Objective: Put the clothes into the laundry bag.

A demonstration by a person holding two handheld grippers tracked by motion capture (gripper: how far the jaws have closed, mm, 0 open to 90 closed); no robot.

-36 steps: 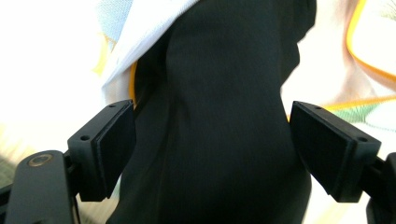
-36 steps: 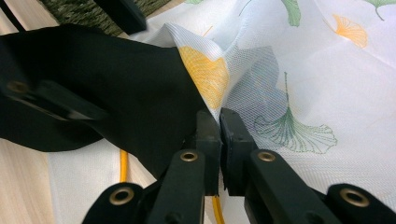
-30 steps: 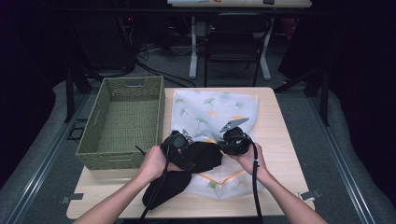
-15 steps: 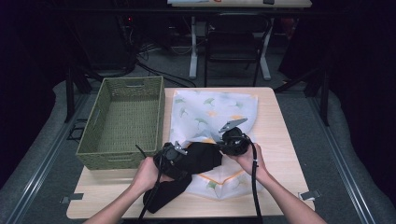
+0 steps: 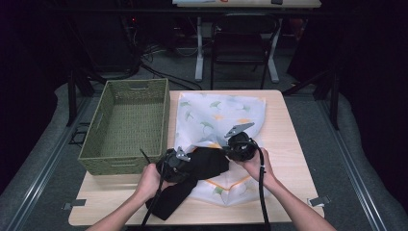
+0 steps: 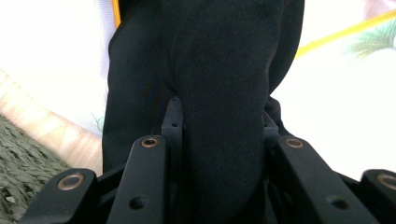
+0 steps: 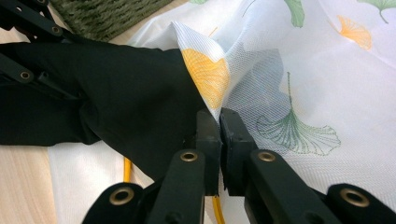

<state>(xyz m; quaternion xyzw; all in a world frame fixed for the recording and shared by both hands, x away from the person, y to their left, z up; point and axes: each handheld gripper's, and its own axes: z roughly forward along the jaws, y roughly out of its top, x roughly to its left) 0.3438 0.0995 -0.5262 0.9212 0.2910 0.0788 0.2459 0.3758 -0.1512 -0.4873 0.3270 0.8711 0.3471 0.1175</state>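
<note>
The left tool [image 6: 219, 140] has just been closing, and its jaws now clamp a bunched black cloth garment [image 5: 202, 166]. The right tool [image 7: 219, 140] pinches together the edge of the white mesh bag with ginkgo leaf print [image 5: 221, 113], beside the green woven basket [image 5: 127, 127]. Since the earlier frame, the left tool came lower on the garment.

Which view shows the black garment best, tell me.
The high view: the black garment lies whole, trailing from the mesh bag. The left gripper view shows a bunched fold between its jaws; the right, its upper part.
</note>
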